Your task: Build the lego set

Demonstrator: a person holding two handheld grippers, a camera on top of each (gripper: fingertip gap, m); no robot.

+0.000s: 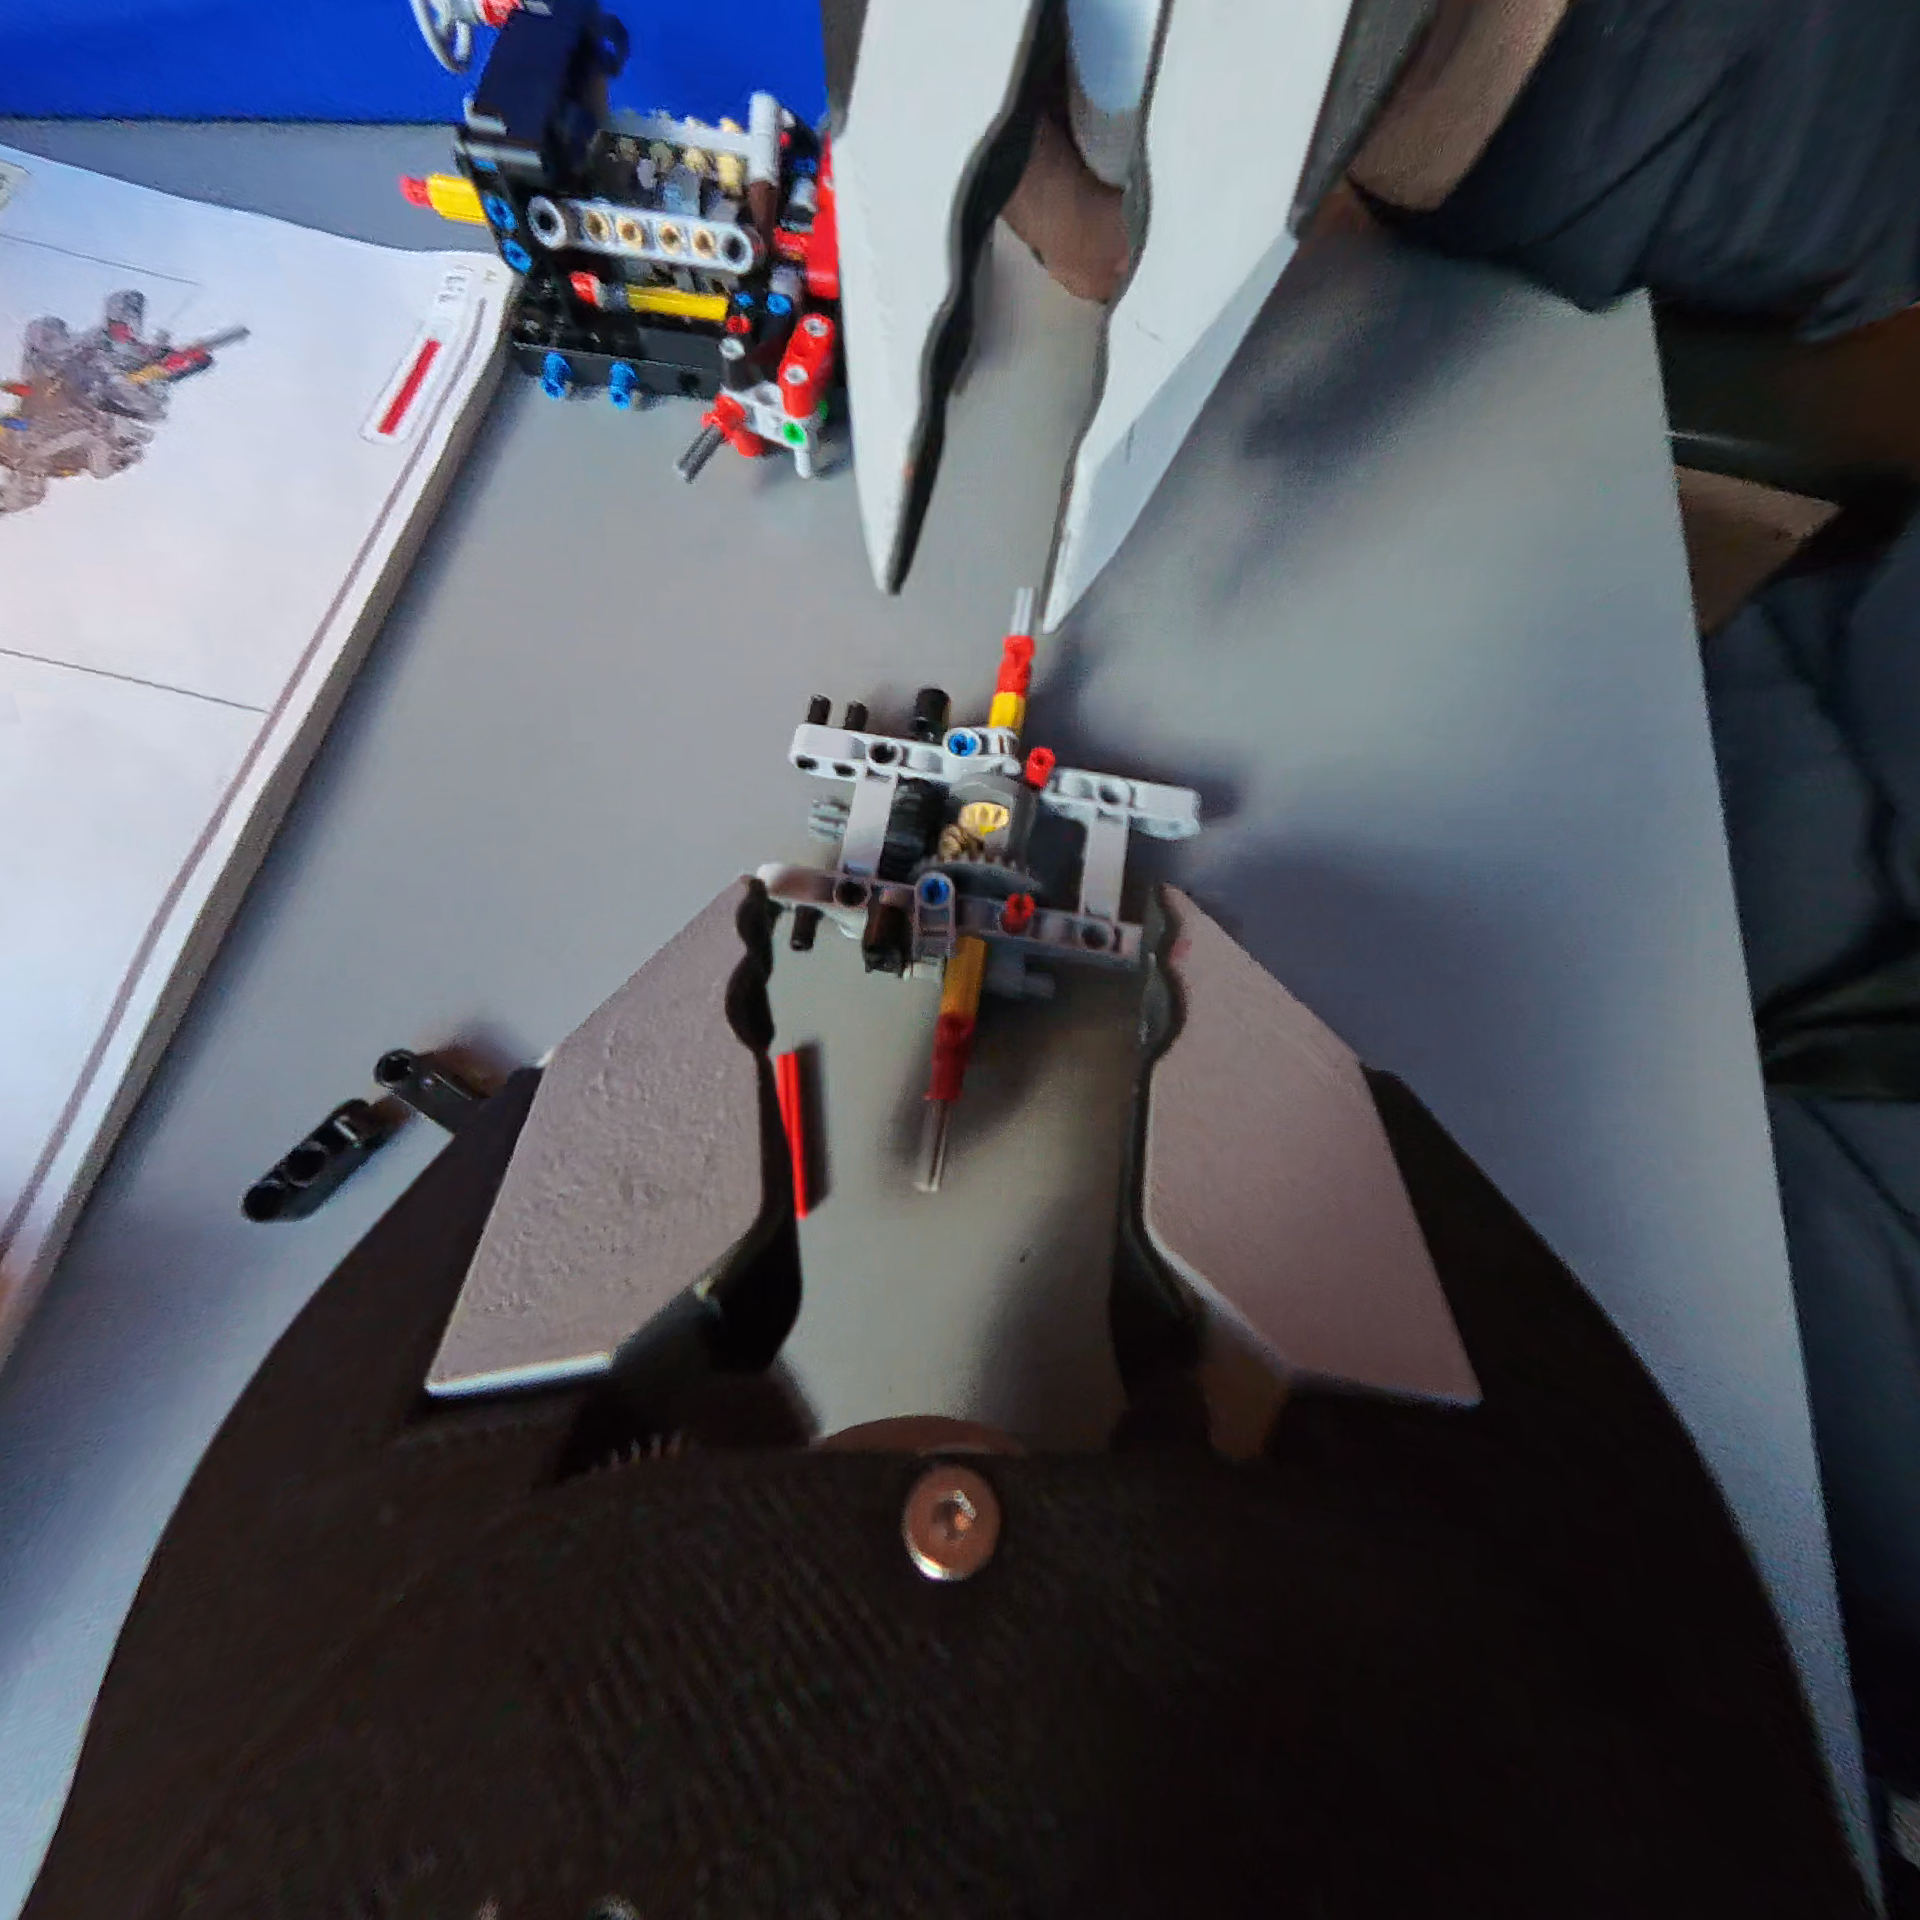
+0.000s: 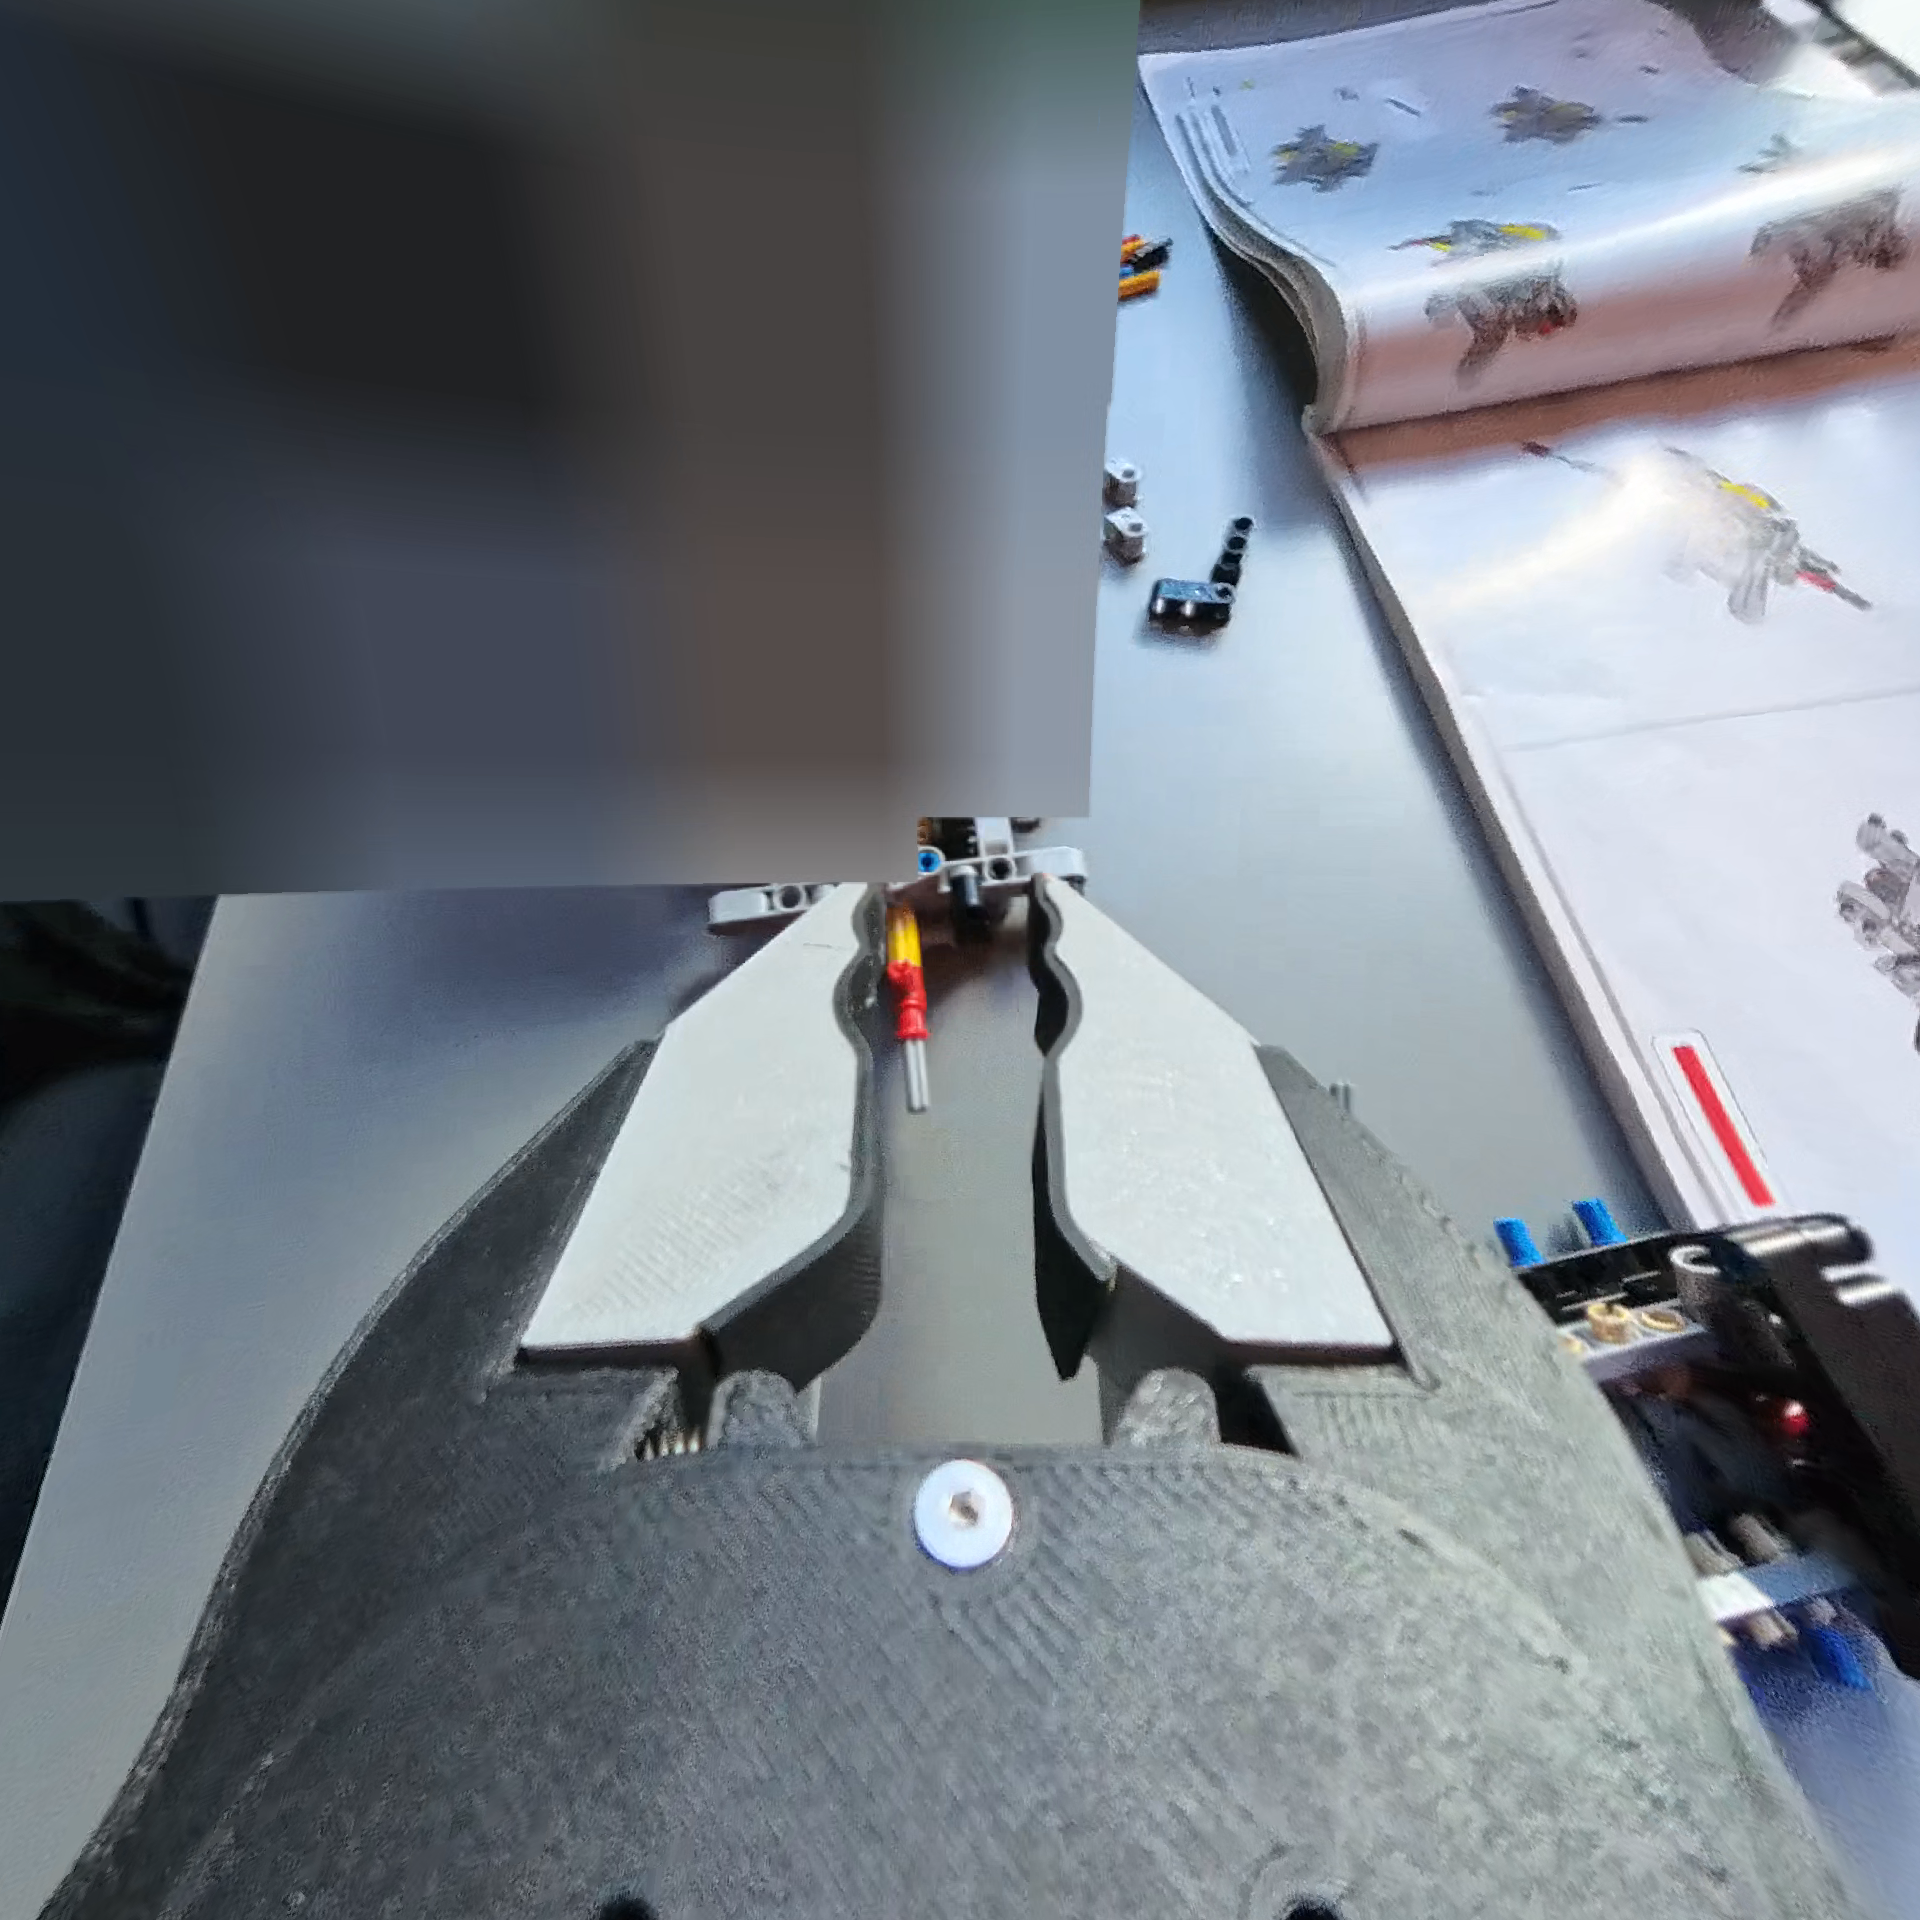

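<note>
Lying on the worktop [image 1: 1351, 623], the small grey gear assembly [image 1: 977, 842] looks light, rigid, yet snap-apart; we would grip its beams. Our left gripper [image 1: 961, 904] spreads wide, our right gripper [image 2: 951, 894] narrower, both empty.

The open desk [image 1: 582, 665] between the booklet [image 1: 208, 582] at nine o'clock and the small gray gear frame [image 1: 977, 831] gives a clear lane. The frame stands across the mouth of the left gripper [image 1: 956, 914], whose jaws stand wide apart, with a loose red rod [image 1: 798, 1127] between them. At twelve o'clock the right gripper [image 1: 977, 603] and the big black block model [image 1: 655, 260] close the way. Two black links [image 1: 343, 1132] lie at eight o'clock.
</note>
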